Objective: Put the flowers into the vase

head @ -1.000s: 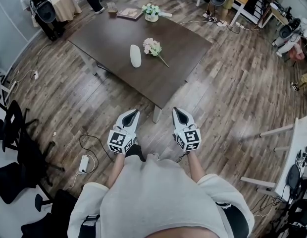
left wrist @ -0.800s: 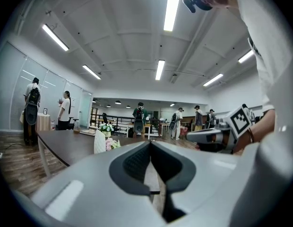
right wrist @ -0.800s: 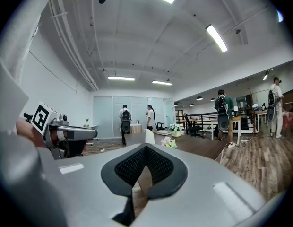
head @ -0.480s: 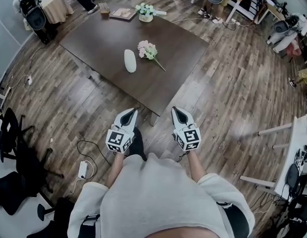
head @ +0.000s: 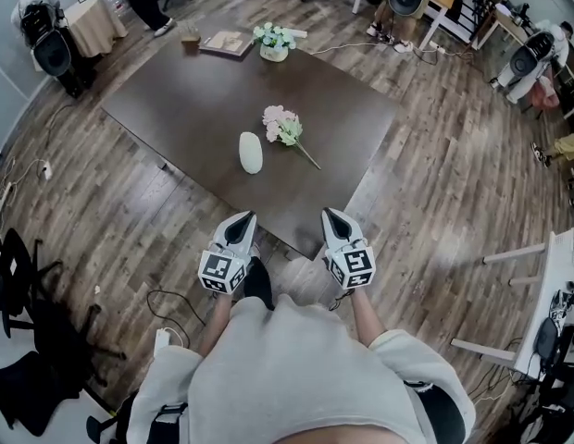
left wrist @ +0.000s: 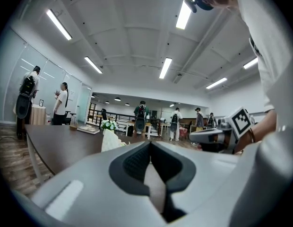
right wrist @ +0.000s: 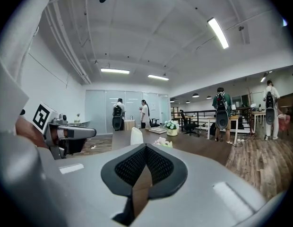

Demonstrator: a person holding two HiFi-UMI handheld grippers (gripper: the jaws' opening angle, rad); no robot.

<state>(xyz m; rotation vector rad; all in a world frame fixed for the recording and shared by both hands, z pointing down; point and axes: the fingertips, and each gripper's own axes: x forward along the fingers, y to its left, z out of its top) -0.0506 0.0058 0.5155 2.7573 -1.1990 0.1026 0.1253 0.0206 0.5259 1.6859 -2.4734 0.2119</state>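
A white vase (head: 251, 153) stands on the dark brown table (head: 194, 100). Just right of it a bunch of pink flowers (head: 281, 124) lies flat, its stem pointing toward the near right. My left gripper (head: 243, 222) and right gripper (head: 332, 218) hover side by side at the table's near corner, both shut and holding nothing. In the left gripper view the vase (left wrist: 111, 140) shows just above the jaws. In the right gripper view the vase (right wrist: 136, 136) and the flowers (right wrist: 163, 142) stand beyond the jaws.
A second pot of white flowers (head: 273, 40) and a book (head: 225, 43) sit at the table's far end. Office chairs (head: 28, 294) and a power strip (head: 162, 342) with cable are on the floor at left. Several people with backpacks stand across the room.
Both grippers have come forward from over the floor to the table's near corner, still shut. The table, vase and flowers now lie closer in the head view.
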